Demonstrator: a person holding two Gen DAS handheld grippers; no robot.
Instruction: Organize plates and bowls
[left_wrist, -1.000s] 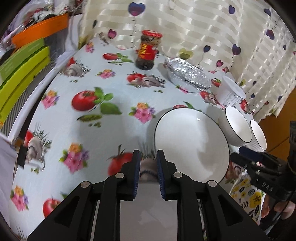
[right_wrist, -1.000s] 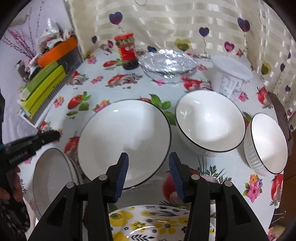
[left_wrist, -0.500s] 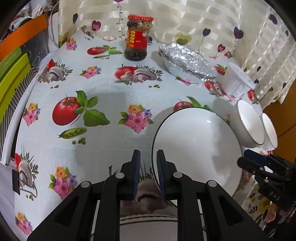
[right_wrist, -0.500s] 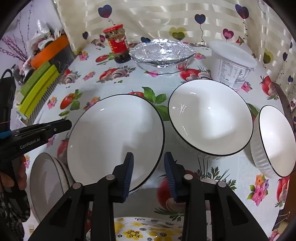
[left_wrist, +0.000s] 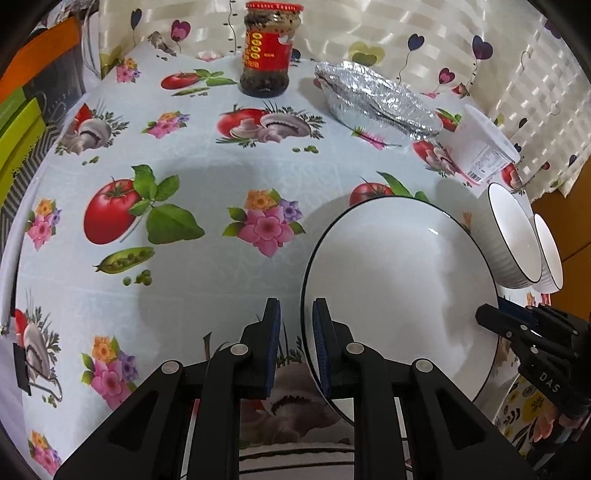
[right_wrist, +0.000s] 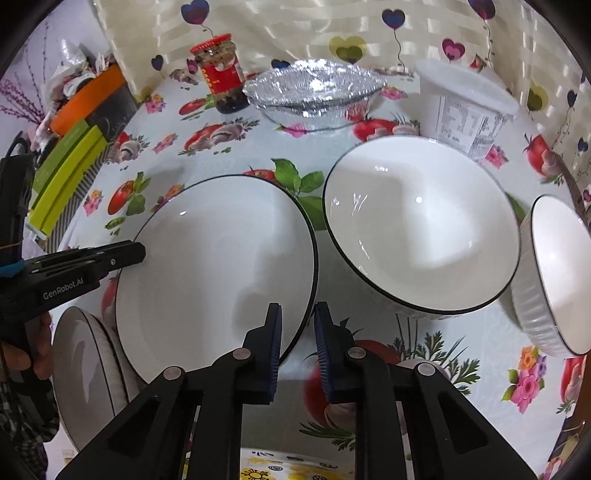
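Our right tongs (right_wrist: 297, 345) have just been closing and now pinch the near rim of the wide white black-rimmed plate (right_wrist: 218, 269) on the fruit-printed tablecloth (left_wrist: 177, 155); our left tongs (left_wrist: 295, 347) clamp the opposite rim, probably to lift it level.

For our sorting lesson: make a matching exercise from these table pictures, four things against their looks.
Things:
1. jar
2. dish
3. tub
4. plate

Looks:
a. covered in silver foil
b. white with a thin black rim
c. red lid and red label
d. white with a printed label

Pairs: 1-c, 2-a, 3-d, 4-b
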